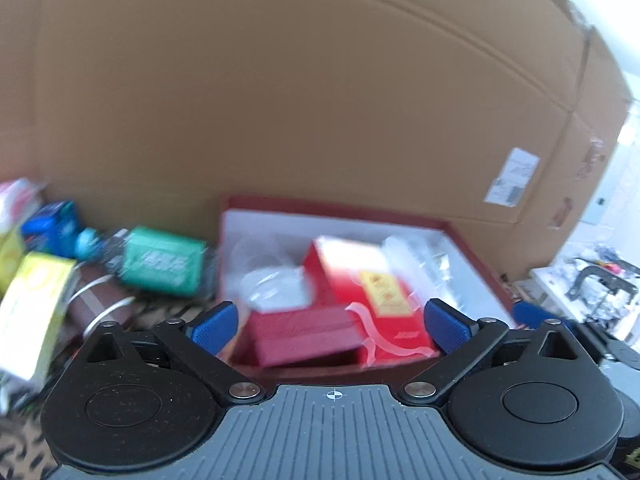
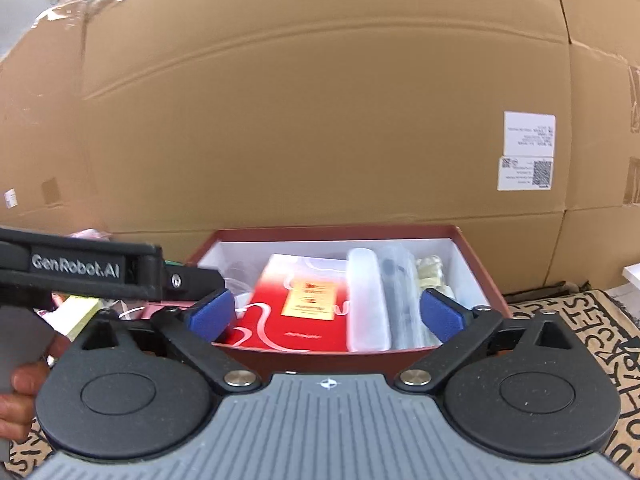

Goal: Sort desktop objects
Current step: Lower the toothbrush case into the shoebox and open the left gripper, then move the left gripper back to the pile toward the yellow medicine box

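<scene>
A red-rimmed box with a white lining (image 1: pixel 340 209) (image 2: pixel 340 232) sits against a cardboard wall. In it lie a bright red carton (image 1: pixel 360 280) (image 2: pixel 296 308), a dark red flat case (image 1: pixel 300 332), a clear plastic case (image 2: pixel 366 300) and other clear plastic bits (image 1: pixel 272 280). My left gripper (image 1: pixel 330 326) hovers open just before the box's near rim, nothing between its blue pads. My right gripper (image 2: pixel 327 316) is open too, over the same near rim, empty. The left tool's black arm (image 2: pixel 92 268) reaches in from the left, held by a hand (image 2: pixel 16 396).
A tall cardboard box (image 1: pixel 280 100) (image 2: pixel 320 100) closes off the back. Left of the red box lie a green pack (image 1: pixel 164 260), a blue carton (image 1: pixel 52 226), a yellow carton (image 1: pixel 32 308) and a bottle. A patterned cloth (image 2: pixel 580 320) covers the desk.
</scene>
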A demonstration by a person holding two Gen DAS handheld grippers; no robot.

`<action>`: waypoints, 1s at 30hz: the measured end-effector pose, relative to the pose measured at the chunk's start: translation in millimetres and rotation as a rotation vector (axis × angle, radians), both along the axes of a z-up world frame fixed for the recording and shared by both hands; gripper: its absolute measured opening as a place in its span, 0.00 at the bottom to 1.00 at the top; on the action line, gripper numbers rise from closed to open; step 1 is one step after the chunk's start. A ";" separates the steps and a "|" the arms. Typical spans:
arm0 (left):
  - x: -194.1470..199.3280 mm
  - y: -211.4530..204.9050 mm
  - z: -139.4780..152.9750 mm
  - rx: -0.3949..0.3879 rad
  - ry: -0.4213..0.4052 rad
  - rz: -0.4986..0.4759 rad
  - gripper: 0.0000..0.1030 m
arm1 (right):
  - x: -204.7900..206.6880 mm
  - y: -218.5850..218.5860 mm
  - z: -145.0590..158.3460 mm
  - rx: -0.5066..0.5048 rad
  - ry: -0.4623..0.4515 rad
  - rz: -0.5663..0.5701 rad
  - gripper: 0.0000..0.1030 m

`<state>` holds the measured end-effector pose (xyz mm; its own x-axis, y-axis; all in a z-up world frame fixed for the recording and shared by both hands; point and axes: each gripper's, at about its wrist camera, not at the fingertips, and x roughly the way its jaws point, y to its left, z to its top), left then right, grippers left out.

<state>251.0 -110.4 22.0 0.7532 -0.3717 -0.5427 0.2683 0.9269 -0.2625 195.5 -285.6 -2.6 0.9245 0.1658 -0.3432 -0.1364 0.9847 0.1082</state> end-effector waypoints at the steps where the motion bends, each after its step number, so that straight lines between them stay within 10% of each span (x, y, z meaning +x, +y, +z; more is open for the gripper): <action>1: -4.2 7.0 -1.6 -0.017 0.010 0.008 1.00 | -3.8 3.7 0.3 -0.001 -0.005 0.010 1.00; 17: -79.6 176.4 -44.8 -0.057 0.094 0.383 1.00 | -37.9 88.8 -8.6 0.000 0.008 0.209 0.99; 30: -48.1 212.2 -54.1 -0.049 0.060 0.351 1.00 | -19.8 163.9 -41.7 -0.068 0.100 0.316 0.99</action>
